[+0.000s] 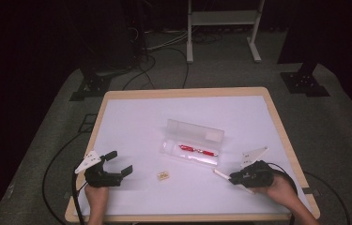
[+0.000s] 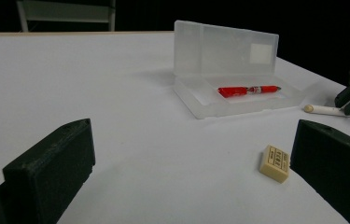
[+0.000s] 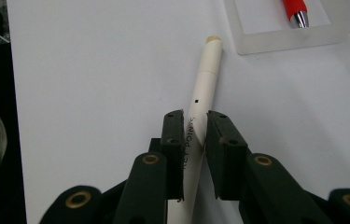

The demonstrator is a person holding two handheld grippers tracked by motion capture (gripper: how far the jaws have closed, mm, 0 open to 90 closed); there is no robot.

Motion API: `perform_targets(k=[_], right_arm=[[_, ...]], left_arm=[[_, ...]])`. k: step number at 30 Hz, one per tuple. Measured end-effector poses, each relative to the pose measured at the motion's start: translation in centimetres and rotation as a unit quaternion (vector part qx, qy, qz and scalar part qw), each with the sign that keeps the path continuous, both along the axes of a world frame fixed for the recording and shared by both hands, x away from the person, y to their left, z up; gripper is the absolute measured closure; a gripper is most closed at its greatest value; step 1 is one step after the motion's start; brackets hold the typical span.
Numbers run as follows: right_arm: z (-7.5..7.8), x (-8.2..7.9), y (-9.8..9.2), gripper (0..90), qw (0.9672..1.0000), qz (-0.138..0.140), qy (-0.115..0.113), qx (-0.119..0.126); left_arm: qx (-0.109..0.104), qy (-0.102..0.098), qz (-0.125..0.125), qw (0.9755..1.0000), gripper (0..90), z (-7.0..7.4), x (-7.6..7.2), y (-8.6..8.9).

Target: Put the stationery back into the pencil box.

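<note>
R gripper (image 3: 195,135) is clamping the white pen (image 3: 200,100) w/ jaws nearly closed; L gripper (image 1: 117,165) is sitting wide open, empty (eraser (image 2: 275,163) just beside one jaw).

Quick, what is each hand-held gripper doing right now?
Left hand-held gripper: open, holding nothing.
Right hand-held gripper: closed on the white pen.

table (image 1: 117,96), white top | open clear case (image 1: 193,140) centre | eraser (image 1: 163,176) near front | white pen (image 1: 222,175) right
</note>
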State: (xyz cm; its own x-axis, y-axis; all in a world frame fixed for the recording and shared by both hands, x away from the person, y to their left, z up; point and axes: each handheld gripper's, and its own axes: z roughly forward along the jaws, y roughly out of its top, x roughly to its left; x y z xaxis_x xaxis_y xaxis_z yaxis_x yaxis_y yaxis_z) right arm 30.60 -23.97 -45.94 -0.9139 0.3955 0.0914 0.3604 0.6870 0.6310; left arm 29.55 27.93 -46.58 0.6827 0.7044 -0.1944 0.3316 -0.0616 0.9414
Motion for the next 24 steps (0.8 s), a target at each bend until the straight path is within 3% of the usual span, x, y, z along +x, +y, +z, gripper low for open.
perform_targets(k=[12,24], right_arm=[[0.2,0.0,-0.4,78.4,0.9999,0.004,0.011,0.008],[2.3,0.8,1.0,78.4,0.9996,0.019,0.005,0.022]], left_arm=[[0.0,0.0,0.001,1.0,0.0,0.0,0.0,0.0],[-0.002,0.0,0.001,1.0,0.0,0.0,0.1,0.1]])
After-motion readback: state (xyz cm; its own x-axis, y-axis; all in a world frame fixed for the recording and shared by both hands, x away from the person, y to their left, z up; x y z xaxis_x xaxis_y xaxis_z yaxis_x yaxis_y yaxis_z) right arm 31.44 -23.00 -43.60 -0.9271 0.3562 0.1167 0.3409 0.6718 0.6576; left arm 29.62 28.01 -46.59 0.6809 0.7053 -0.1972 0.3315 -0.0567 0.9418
